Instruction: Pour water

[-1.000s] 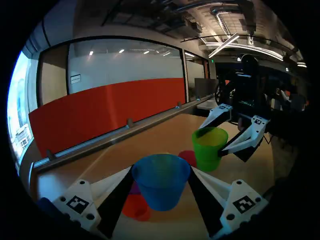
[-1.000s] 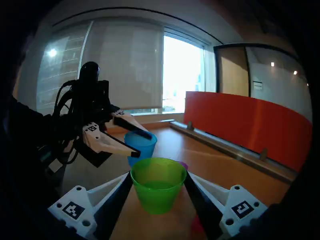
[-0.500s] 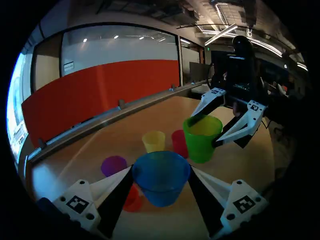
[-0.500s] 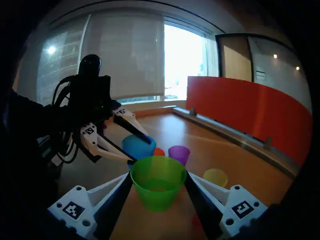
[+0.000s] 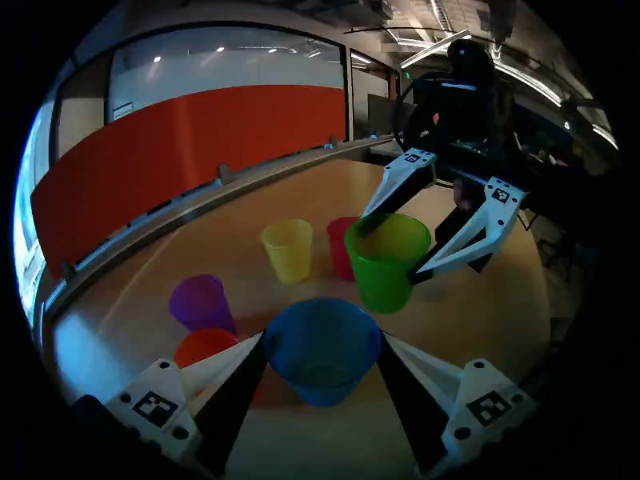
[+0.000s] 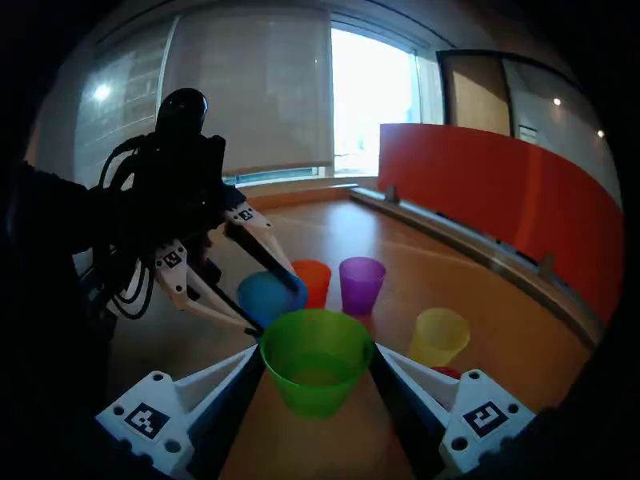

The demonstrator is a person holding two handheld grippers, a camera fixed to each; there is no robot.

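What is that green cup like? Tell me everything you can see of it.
The green cup looks like translucent plastic: round, tapering toward its base, mouth open upward, roughly upright. The right gripper clamps it, one finger on each side. Something pale lies at its bottom, perhaps a little water.

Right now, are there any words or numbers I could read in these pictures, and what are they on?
No text can be read.
Too blurred to read: the small white paper sign on the glass wall.
Patterns, not words or numbers: the black-and-white square tags on the left claw and right claw.
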